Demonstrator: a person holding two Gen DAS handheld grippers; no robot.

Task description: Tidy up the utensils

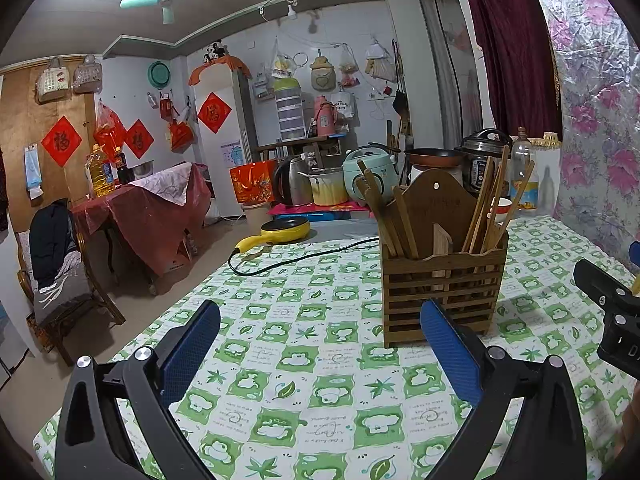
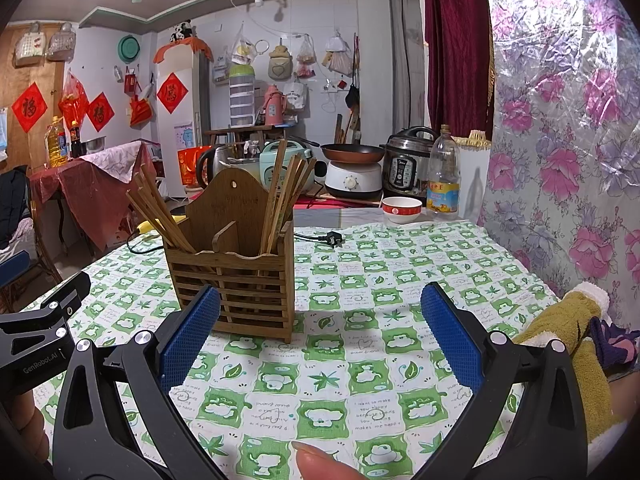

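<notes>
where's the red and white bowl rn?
Right wrist view only: the red and white bowl sits at the table's far edge, just left of the plastic oil bottle, behind the wooden chopstick holder.

The worktop (image 1: pixel 304 364) is covered by a cloth in green and white squares printed with leaves and small figures. A slatted wooden holder (image 1: pixel 442 288) stands upright on it, with wooden chopsticks (image 1: pixel 490 204) leaning out of its two compartments. Behind the holder a black cord (image 1: pixel 296 258) snakes over the cloth; in the right wrist view it ends in a plug (image 2: pixel 332 238) lying flat. Near the far edge sit a yellow pan (image 1: pixel 286 230), a red and white bowl (image 2: pixel 401 209) and, just beside the bowl, a clear bottle (image 2: pixel 443 172). A mustard-coloured fleece cloth (image 2: pixel 576 344) lies at the right edge.
</notes>
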